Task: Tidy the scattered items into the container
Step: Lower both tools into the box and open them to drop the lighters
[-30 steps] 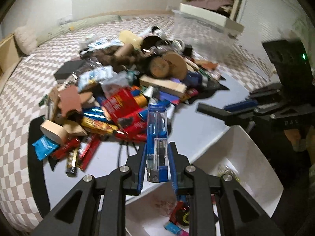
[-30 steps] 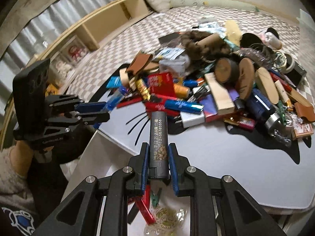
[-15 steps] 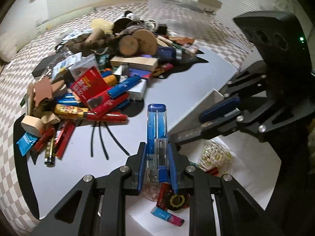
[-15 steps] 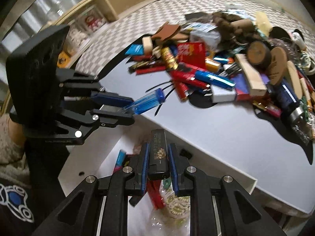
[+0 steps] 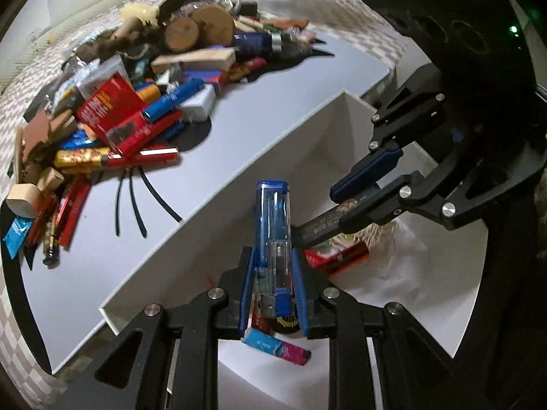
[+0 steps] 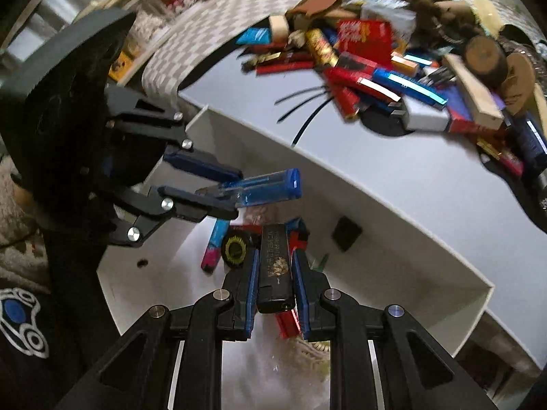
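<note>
My left gripper is shut on a clear blue lighter and holds it over the white container. My right gripper is shut on a black lighter, also above the container. In the left wrist view the right gripper comes in from the right with the black lighter. In the right wrist view the left gripper comes in from the left with the blue lighter. Several small items lie inside the container. The scattered pile lies on the grey table.
The grey table carries the pile at its far side, with black cable ties nearer the container. Checkered bedding surrounds the table. Both grippers are close together over the container.
Both grippers have moved from above the table back over the container and lower into it, each still holding its lighter. They have come closer together.
</note>
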